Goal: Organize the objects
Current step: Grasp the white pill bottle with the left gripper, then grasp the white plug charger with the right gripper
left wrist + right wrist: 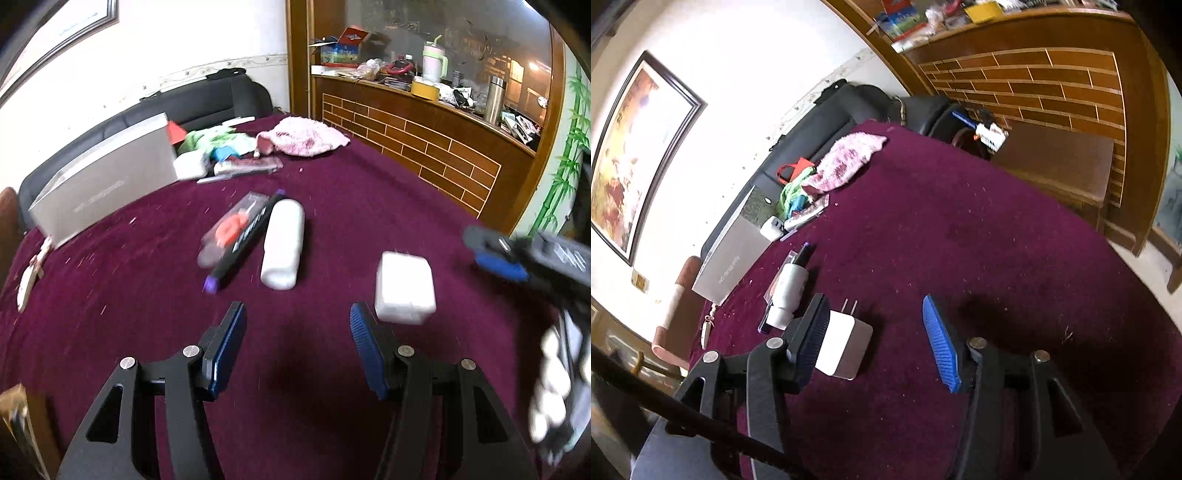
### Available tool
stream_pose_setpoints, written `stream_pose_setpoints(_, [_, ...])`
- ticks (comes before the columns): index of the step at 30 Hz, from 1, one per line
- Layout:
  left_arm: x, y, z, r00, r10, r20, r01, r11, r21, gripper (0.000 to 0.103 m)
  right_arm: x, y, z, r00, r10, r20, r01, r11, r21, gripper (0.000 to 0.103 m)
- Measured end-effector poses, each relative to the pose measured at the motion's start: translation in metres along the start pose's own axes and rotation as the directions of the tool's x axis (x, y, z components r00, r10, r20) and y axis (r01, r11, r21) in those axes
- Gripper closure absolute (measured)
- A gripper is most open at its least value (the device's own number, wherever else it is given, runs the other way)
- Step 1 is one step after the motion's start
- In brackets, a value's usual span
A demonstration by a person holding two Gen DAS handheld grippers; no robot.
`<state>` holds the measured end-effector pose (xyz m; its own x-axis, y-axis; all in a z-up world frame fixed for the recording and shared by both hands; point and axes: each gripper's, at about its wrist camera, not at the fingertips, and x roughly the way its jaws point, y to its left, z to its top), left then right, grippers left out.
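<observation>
A white charger block (404,288) lies on the maroon tablecloth (369,203), just right of my left gripper (297,317), which is open and holds nothing. In the right wrist view the same charger (846,343), prongs pointing away, rests against the inner side of the left finger of my right gripper (875,314). The other finger stands well apart from it, so this gripper is open. A white bottle (282,247), a black marker with purple caps (242,243) and a clear packet with orange contents (229,229) lie side by side ahead.
A grey box (107,181) stands at the table's far left. Behind it lie a pink cloth (303,136), green fabric and small packets. A black sofa runs along the wall. A cluttered wooden counter (424,125) is at the right.
</observation>
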<state>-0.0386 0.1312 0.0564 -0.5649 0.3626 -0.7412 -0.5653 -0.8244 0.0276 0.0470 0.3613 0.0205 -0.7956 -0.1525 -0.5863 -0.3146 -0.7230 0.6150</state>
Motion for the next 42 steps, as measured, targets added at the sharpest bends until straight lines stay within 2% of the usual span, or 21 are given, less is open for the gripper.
stream_pose_setpoints(9, [0.057, 0.008, 0.037, 0.999, -0.02, -0.032, 0.021, 0.999, 0.036, 0.051, 0.004, -0.003, -0.005, 0.999, 0.027, -0.04, -0.026, 0.999, 0.023, 0.049])
stream_pose_setpoints(16, [0.089, -0.004, 0.046, 0.997, -0.006, -0.08, 0.014, 0.995, 0.097, 0.051, 0.007, -0.005, -0.007, 0.997, 0.032, -0.065, -0.03, 0.999, 0.033, 0.049])
stream_pose_setpoints(18, [0.091, -0.003, 0.046, 0.997, -0.022, -0.078, 0.029, 0.996, 0.084, 0.061, 0.007, -0.005, -0.008, 0.997, 0.026, -0.066, -0.024, 0.999, 0.028, 0.049])
stream_pose_setpoints(19, [0.09, -0.001, 0.045, 0.996, -0.042, -0.085, 0.048, 0.996, 0.07, 0.074, 0.007, -0.004, -0.008, 0.998, 0.023, -0.065, -0.021, 0.999, 0.025, 0.049])
stream_pose_setpoints(23, [0.08, -0.001, 0.036, 0.994, -0.062, -0.091, 0.069, 0.995, 0.076, 0.074, 0.009, -0.002, -0.009, 0.997, 0.009, -0.07, -0.009, 1.0, 0.009, 0.049])
stream_pose_setpoints(28, [0.057, 0.009, 0.015, 0.993, -0.069, -0.098, 0.073, 0.997, 0.033, 0.074, 0.013, 0.002, -0.011, 0.997, -0.006, -0.083, 0.004, 1.0, -0.02, 0.049])
stream_pose_setpoints(33, [0.016, 0.019, -0.02, 0.994, -0.044, -0.099, 0.045, 0.999, 0.008, 0.074, 0.016, 0.009, -0.015, 0.995, -0.01, -0.096, 0.004, 0.998, -0.064, 0.049])
stream_pose_setpoints(38, [-0.024, 0.037, -0.056, 0.996, -0.01, -0.087, 0.005, 0.998, -0.057, 0.075, 0.02, 0.017, -0.021, 0.994, -0.038, -0.103, 0.025, 0.992, -0.126, 0.049])
stream_pose_setpoints(42, [-0.04, 0.053, -0.079, 0.996, 0.006, -0.09, -0.018, 0.992, -0.123, 0.075, 0.024, 0.019, -0.022, 0.991, -0.047, -0.125, 0.034, 0.994, -0.108, 0.049])
